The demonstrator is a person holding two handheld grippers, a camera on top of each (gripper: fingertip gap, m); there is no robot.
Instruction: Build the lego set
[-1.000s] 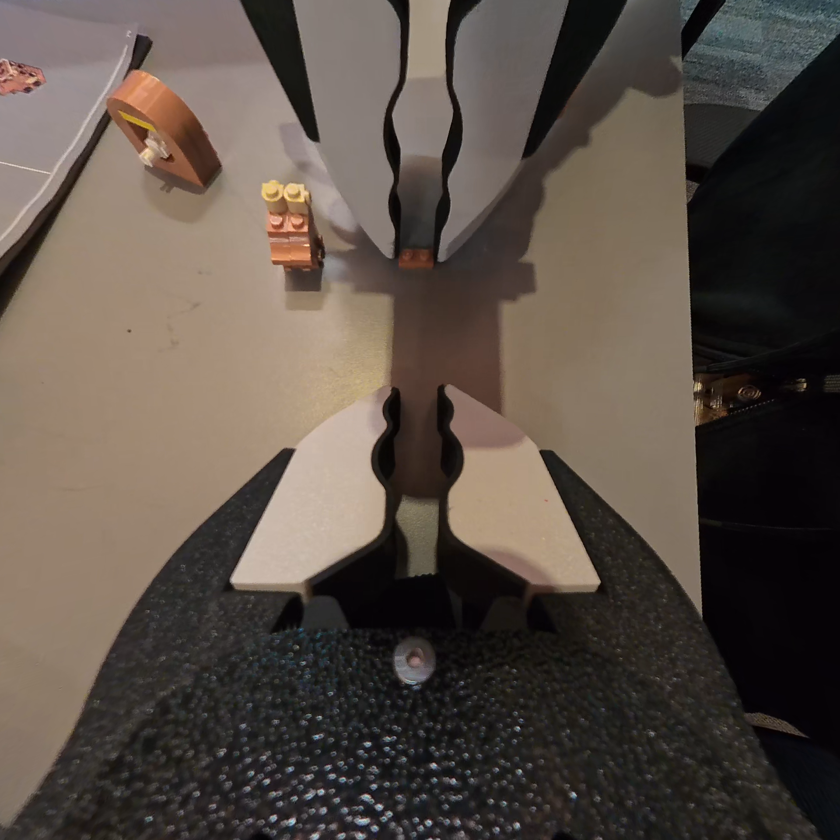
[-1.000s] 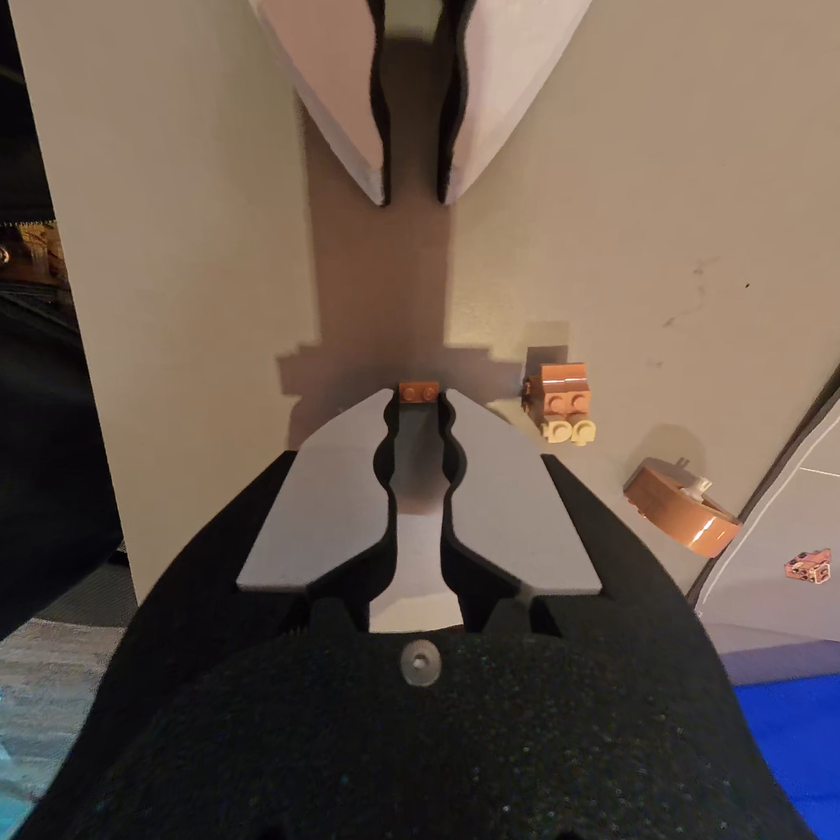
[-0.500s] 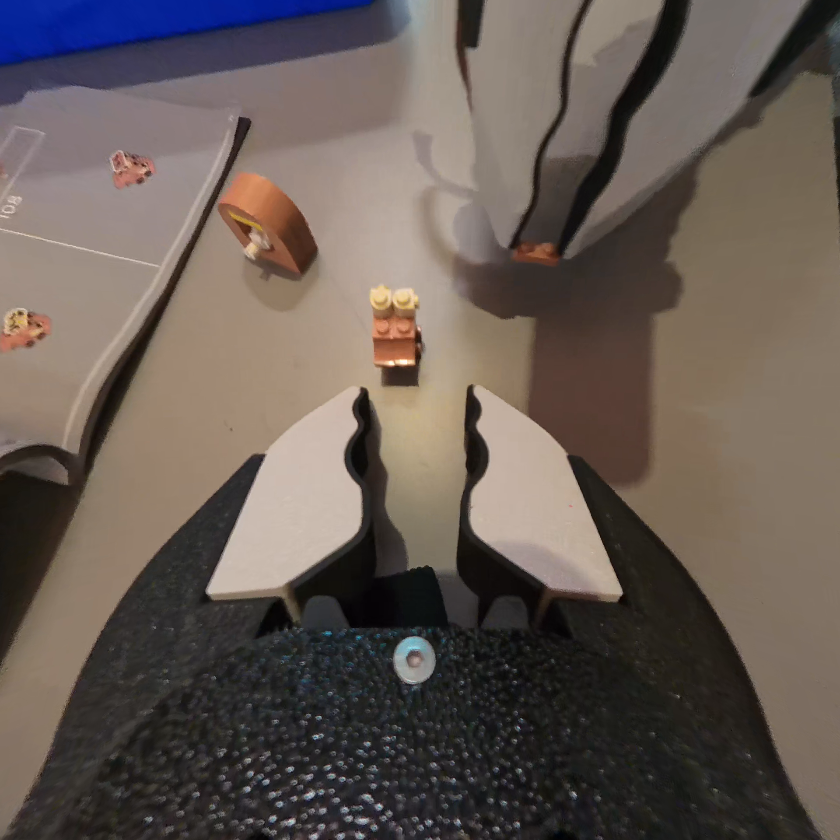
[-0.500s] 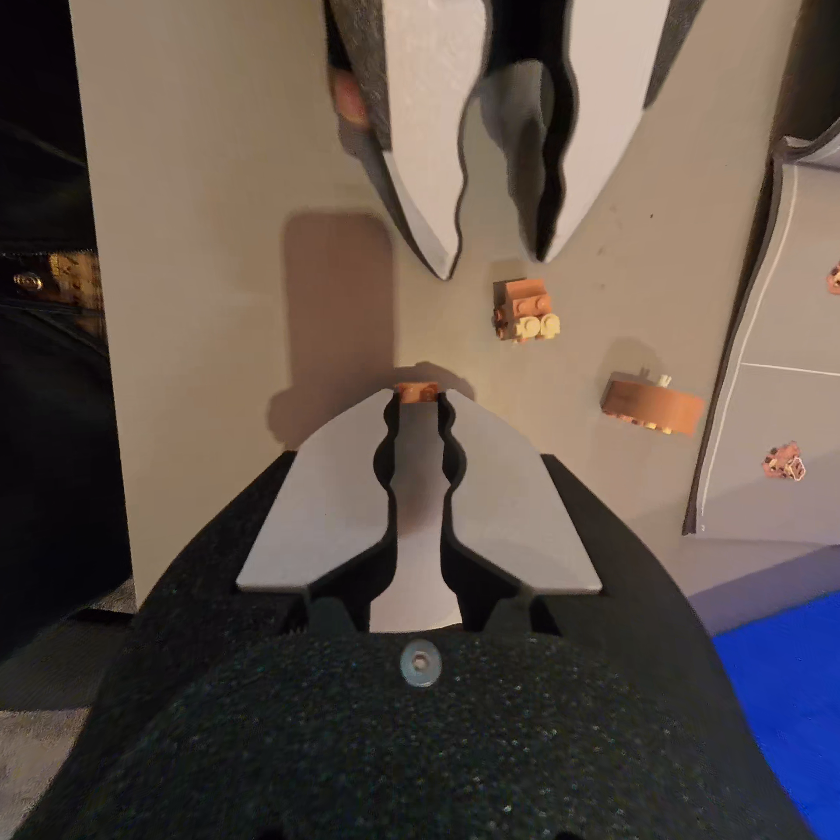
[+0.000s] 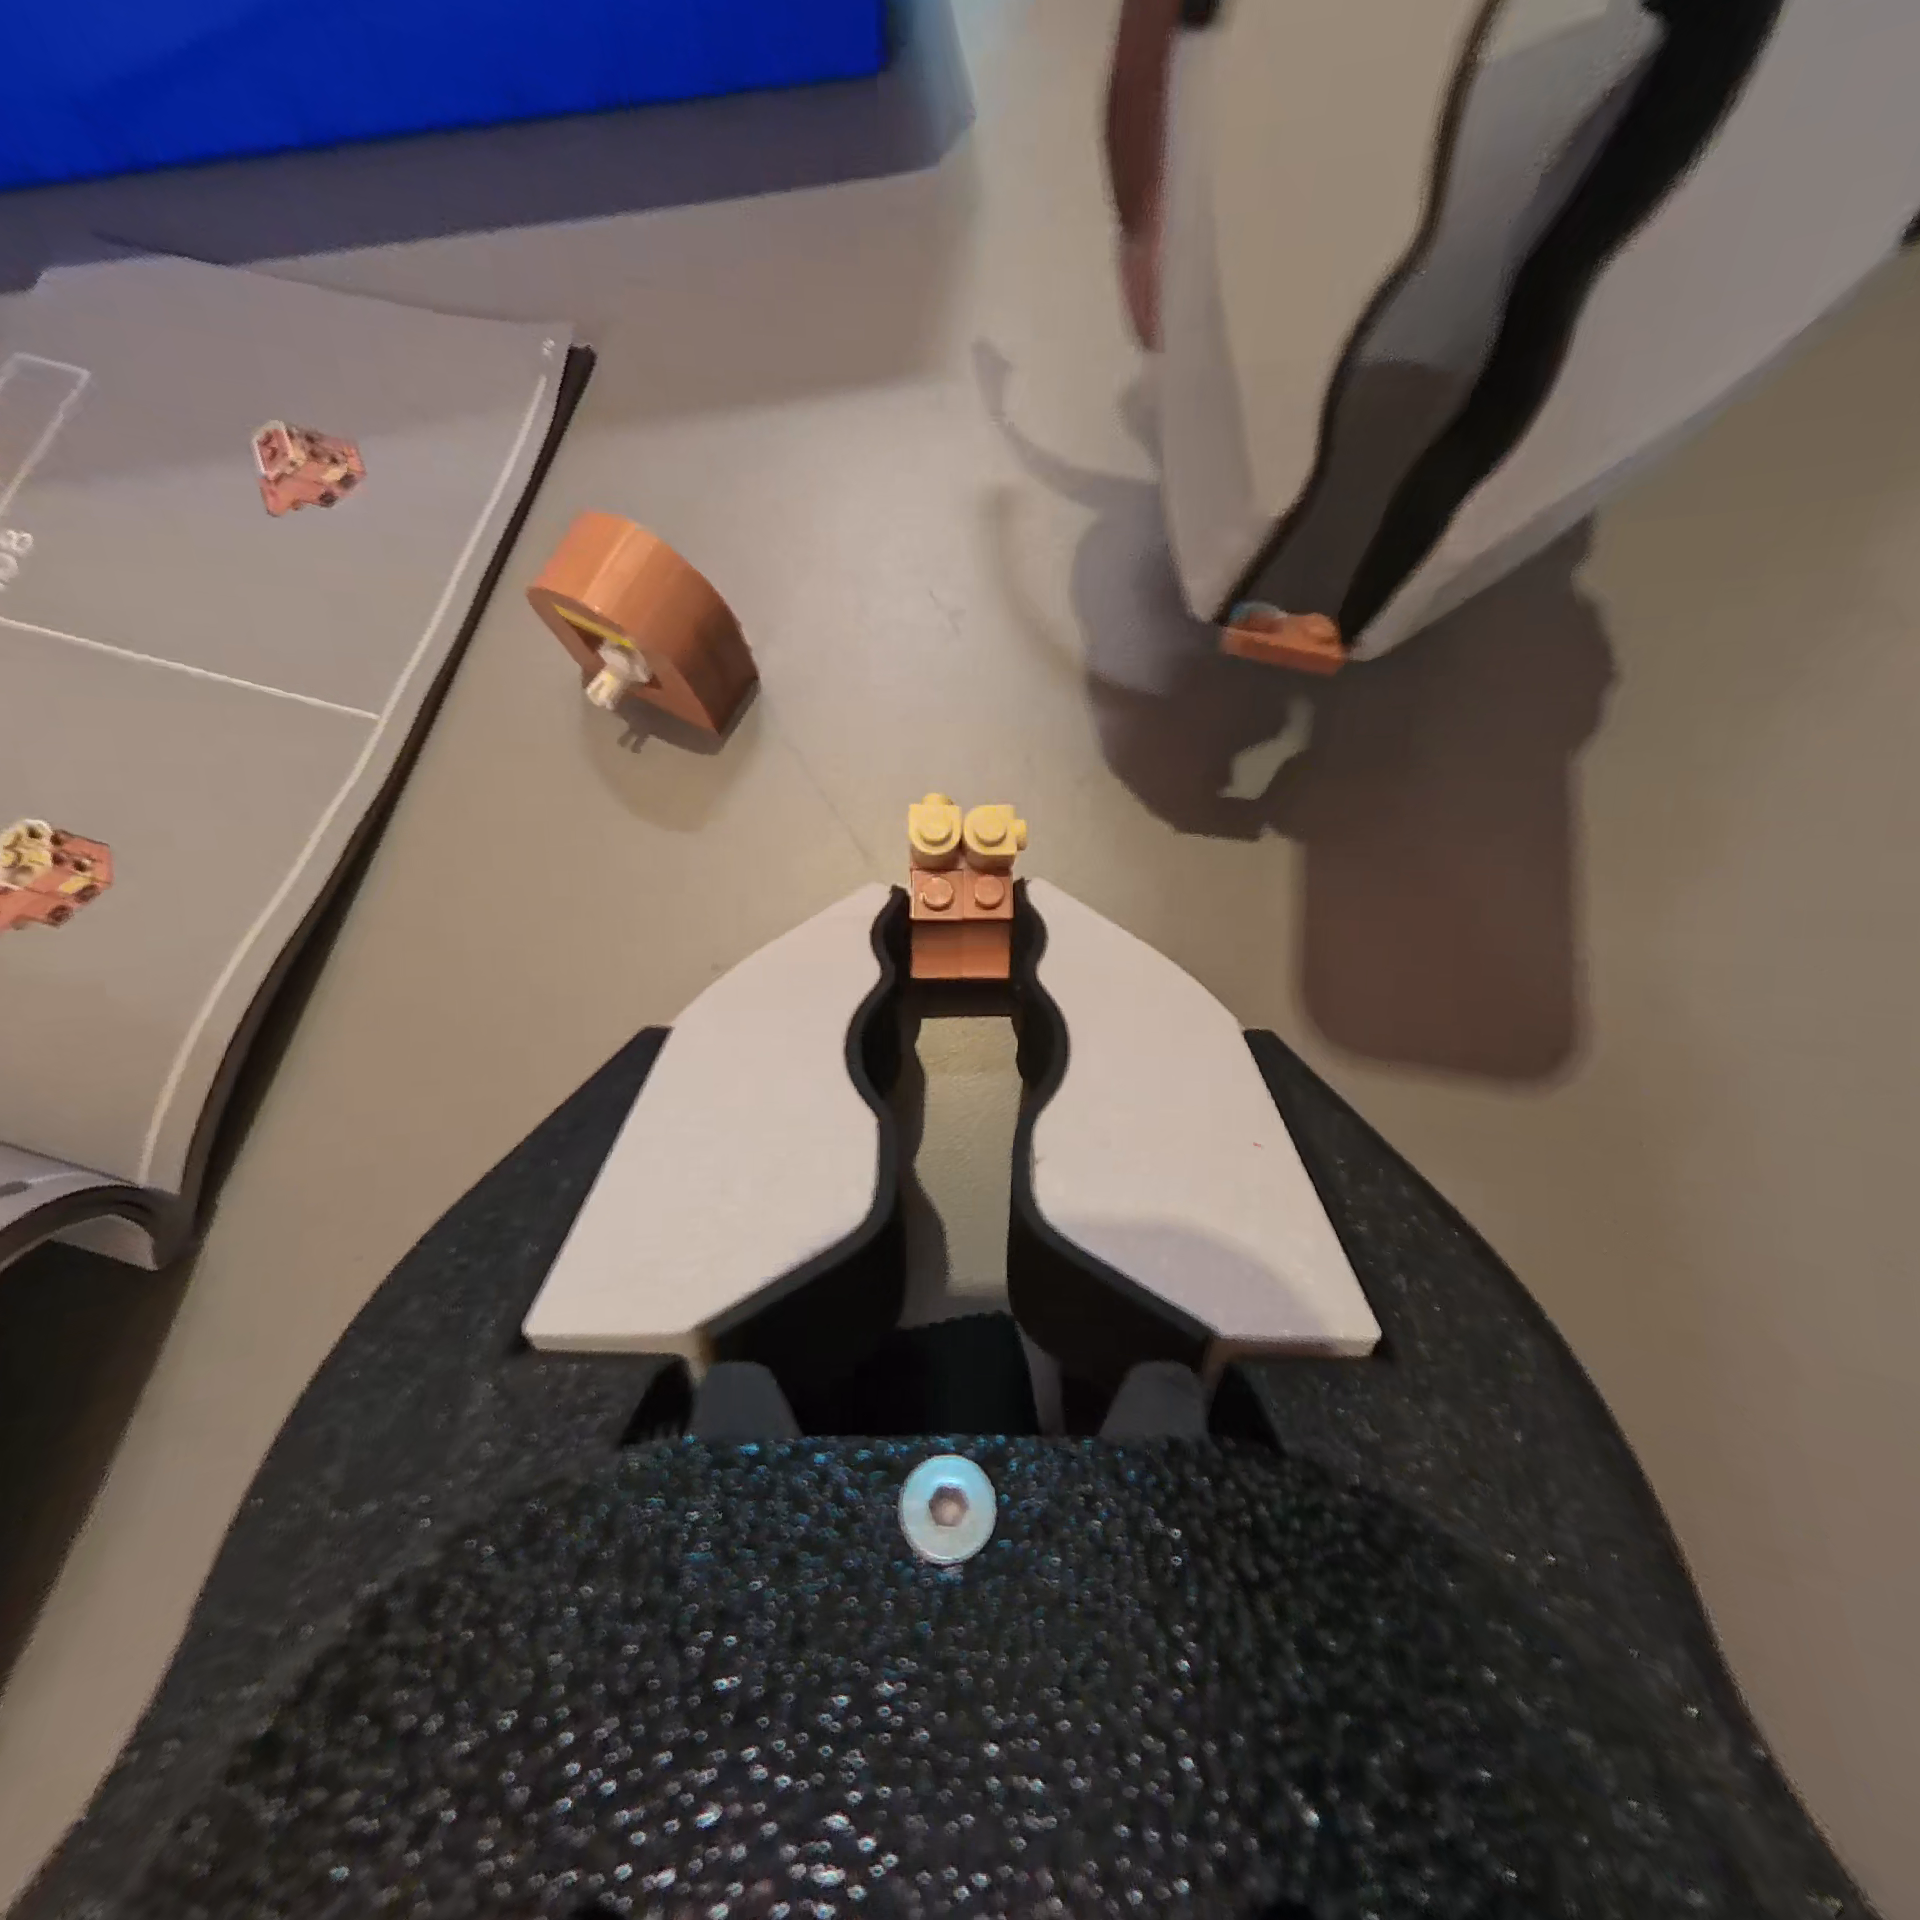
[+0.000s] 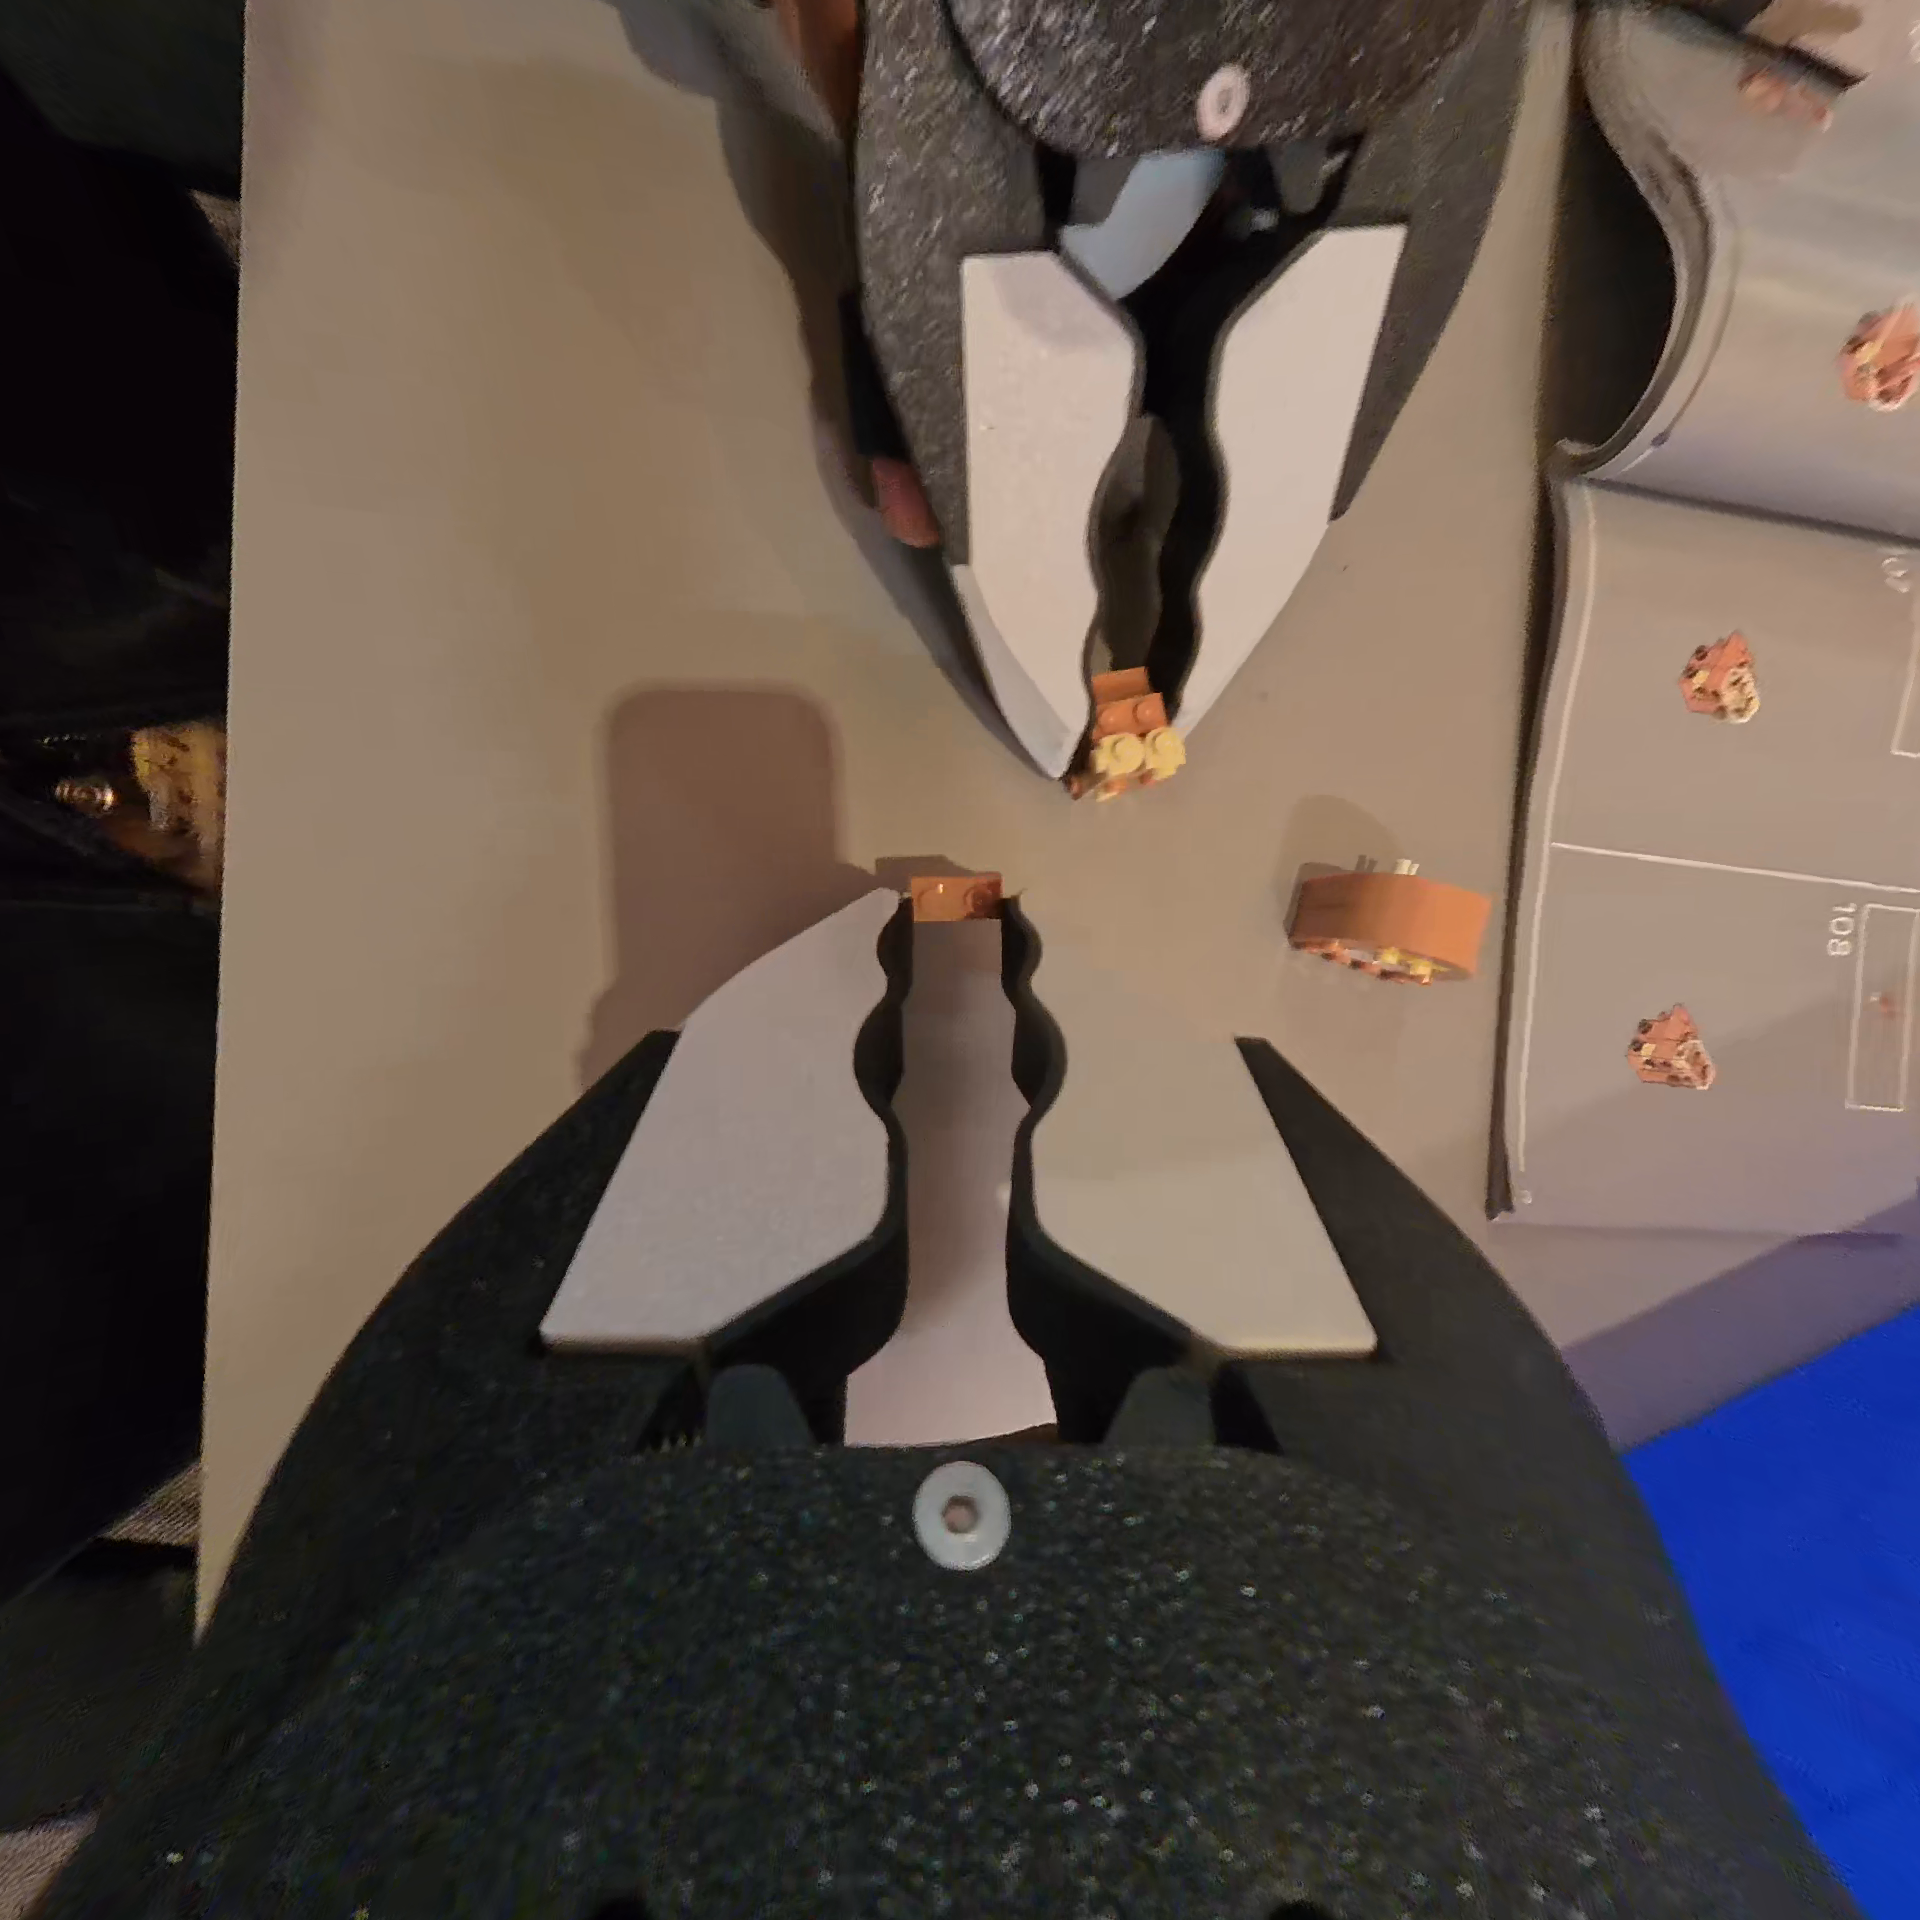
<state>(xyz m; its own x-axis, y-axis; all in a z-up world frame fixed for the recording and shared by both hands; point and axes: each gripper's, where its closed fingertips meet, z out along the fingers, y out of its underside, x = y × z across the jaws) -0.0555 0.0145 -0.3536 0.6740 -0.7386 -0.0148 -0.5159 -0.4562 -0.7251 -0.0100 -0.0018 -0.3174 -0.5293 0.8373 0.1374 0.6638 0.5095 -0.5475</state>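
At the centre of the left wrist view, the left gripper has its two grey fingers closed against the sides of a small brown brick stack, whose two tan round-studded pieces stick out just past the fingertips; the right wrist view shows the same stack pinched at that gripper's tips in the upper middle of the frame. In the right wrist view, the right gripper is clamped at its very tips on a small flat brown plate with two studs, seen again blurred at the upper right of the left view. Both sit over a plain beige table. Farther off, to the upper left of the left view, a brown half-round piece with a white peg lies on the table, well apart from both grippers. Beyond it, along the left edge, lies an open grey instruction booklet with small brown model pictures, and a blue surface fills the top left corner.
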